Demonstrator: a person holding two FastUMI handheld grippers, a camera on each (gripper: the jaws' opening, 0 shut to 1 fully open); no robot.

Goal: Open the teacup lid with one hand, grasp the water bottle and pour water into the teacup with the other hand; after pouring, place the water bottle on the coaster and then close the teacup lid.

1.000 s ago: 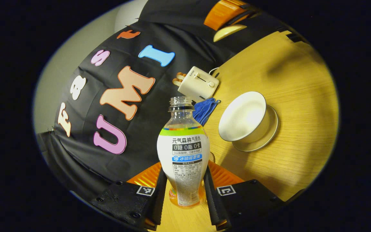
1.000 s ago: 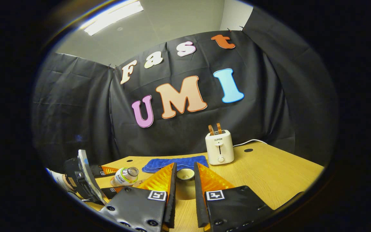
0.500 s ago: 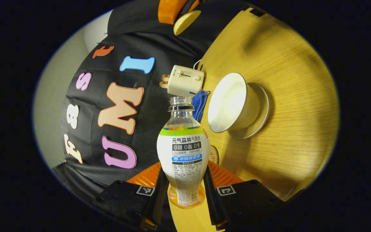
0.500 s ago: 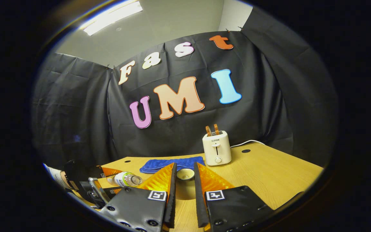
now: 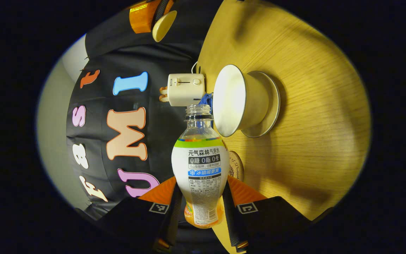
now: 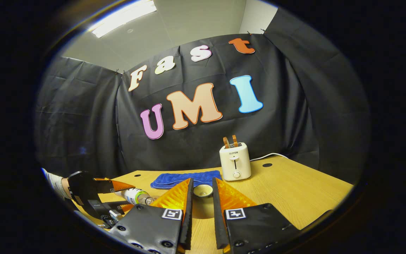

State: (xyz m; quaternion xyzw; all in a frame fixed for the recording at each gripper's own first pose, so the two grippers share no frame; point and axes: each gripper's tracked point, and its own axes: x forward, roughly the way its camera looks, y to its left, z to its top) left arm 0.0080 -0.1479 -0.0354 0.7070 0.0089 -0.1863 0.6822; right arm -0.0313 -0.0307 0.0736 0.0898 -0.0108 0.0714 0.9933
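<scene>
L gripper [image 5: 200, 197] tipped bottle [image 5: 200, 169] further toward teacup [image 5: 240, 100].

the left gripper [image 5: 200, 197] at bottom centre has its jaws clamped on the uncapped bottle [image 5: 200, 165]. its mouth sits just beside the open teacup [image 5: 240, 100], centre right, on a saucer [image 5: 272, 102] on the tabletop [image 5: 315, 116]. a coaster [image 5: 236, 170] peeks out behind the bottle.

Staged recording booth indicated: black cloth wall [image 6: 83, 116] hung behind wooden table [image 6: 294, 190]; ceiling light panel [image 6: 123, 17] noted overhead. Household props laid out: toaster [image 6: 235, 161], blue cloth [image 6: 185, 178].
</scene>
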